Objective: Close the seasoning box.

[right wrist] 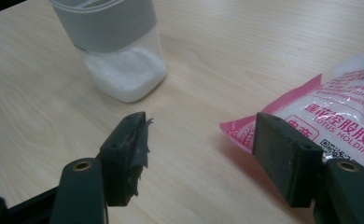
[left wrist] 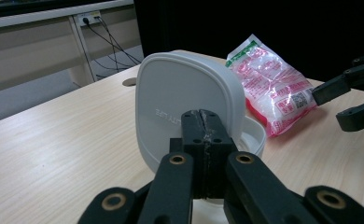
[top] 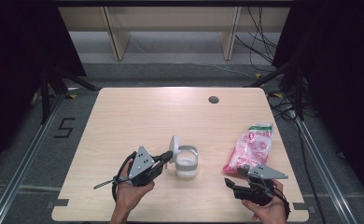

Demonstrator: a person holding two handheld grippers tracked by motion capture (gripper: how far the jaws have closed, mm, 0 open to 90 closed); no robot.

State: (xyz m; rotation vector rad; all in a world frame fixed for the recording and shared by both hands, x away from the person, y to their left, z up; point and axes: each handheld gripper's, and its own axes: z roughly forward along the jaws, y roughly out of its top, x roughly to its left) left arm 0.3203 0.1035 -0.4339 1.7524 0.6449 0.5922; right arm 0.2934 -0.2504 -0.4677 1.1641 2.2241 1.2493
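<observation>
A clear container with a grey band and white grains in its bottom stands on the table's near middle. Its white lid is flipped up on edge at the container's left. My left gripper is shut, its tips against the lid's lower part; I cannot tell whether a thin edge is pinched between them. A pink and white bag lies to the right. My right gripper stands open just in front of the bag's near corner, and nothing is between its fingers.
The light wooden table has a round grey hole near its far edge. Bare tabletop stretches behind and left of the container. Cables trail on the floor past the far right corner, and black curtains hang on both sides.
</observation>
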